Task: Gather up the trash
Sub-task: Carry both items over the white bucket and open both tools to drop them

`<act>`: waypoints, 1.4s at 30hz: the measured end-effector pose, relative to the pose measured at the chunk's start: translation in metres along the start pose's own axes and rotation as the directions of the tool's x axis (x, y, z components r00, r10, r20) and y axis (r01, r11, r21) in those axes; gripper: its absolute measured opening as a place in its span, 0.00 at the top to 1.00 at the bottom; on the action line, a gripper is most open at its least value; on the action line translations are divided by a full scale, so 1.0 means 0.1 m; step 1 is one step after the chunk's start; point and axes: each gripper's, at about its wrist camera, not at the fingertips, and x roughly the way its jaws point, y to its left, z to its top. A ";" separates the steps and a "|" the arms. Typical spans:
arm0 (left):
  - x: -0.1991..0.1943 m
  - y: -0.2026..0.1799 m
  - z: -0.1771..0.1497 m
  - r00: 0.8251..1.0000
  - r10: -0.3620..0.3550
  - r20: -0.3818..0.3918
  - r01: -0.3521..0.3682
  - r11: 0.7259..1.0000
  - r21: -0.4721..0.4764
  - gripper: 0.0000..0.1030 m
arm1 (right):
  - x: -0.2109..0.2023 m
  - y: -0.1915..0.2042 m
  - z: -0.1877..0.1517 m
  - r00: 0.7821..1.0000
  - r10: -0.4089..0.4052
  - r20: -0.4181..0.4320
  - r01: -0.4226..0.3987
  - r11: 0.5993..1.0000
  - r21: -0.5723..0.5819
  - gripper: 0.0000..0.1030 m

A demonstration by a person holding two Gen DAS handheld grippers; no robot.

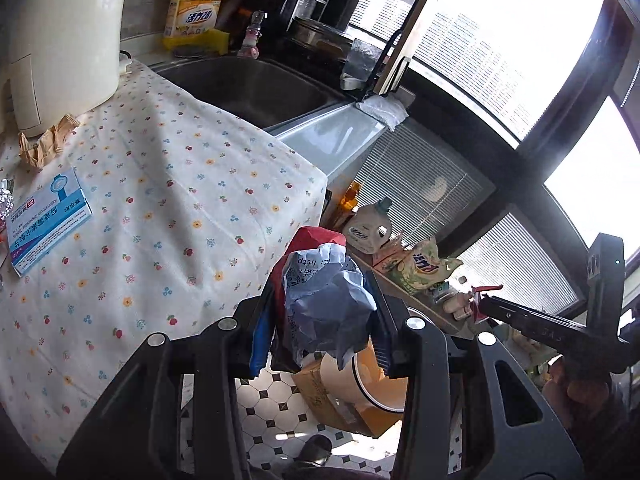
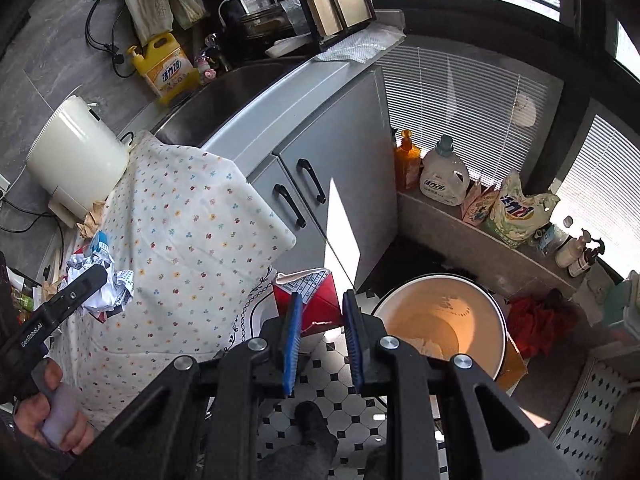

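Note:
My left gripper (image 1: 324, 300) is shut on a crumpled paper ball (image 1: 326, 304), blue-white with print and a red part, held past the table's edge above the floor. The round cream trash bin (image 1: 360, 384) stands below it. My right gripper (image 2: 320, 308) is shut on a red carton (image 2: 310, 292) with a white label, held above the tiled floor just left of the trash bin (image 2: 440, 320), which holds some white paper. A crumpled paper ball (image 2: 106, 292) in the left gripper also shows at the left of the right wrist view.
A floral cloth (image 1: 140, 200) covers the table; on it lie a blue medicine box (image 1: 48, 220), crumpled brown paper (image 1: 44, 144) and a foil scrap (image 1: 6, 204). A cream appliance (image 1: 68, 32), sink (image 1: 248, 84), detergent bottles (image 2: 444, 176) and grey cabinet (image 2: 320, 168) surround.

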 end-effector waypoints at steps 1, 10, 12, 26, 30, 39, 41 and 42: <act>0.04 -0.08 0.00 1.000 -0.008 -0.004 0.008 1.000 0.007 0.60 | -0.02 -0.09 0.00 1.000 -0.009 0.003 0.009 1.000 0.012 0.80; 0.37 -0.64 -0.03 0.998 -0.052 -0.045 0.055 0.996 0.067 0.60 | -0.24 -0.72 -0.04 0.996 -0.069 0.054 0.064 0.994 0.089 0.28; 0.44 -0.74 -0.04 0.997 -0.059 -0.056 0.063 0.995 0.076 0.60 | -0.26 -0.82 -0.06 0.996 -0.081 0.048 0.076 0.993 0.092 0.29; 1.00 -1.43 -0.39 0.977 -0.129 -0.171 0.152 0.981 0.123 0.59 | -0.47 -1.58 -0.37 0.988 -0.154 0.025 0.147 0.974 0.170 0.29; 1.17 -1.63 -0.50 0.967 -0.149 -0.206 0.179 0.974 0.137 0.58 | -0.57 -1.78 -0.46 0.984 -0.176 0.023 0.169 0.968 0.188 0.28; 1.36 -1.96 -0.65 0.952 -0.173 -0.251 0.215 0.965 0.150 0.29 | -0.67 -2.03 -0.61 0.981 -0.194 0.016 0.186 0.959 0.216 0.28; 1.32 -1.98 -0.64 0.957 -0.174 -0.232 0.214 0.963 0.161 0.20 | -0.68 -2.05 -0.62 0.981 -0.191 0.016 0.183 0.958 0.219 0.27; 1.30 -1.99 -0.63 0.959 -0.169 -0.226 0.209 0.964 0.165 0.16 | -0.68 -2.05 -0.62 0.982 -0.189 0.017 0.181 0.959 0.219 0.26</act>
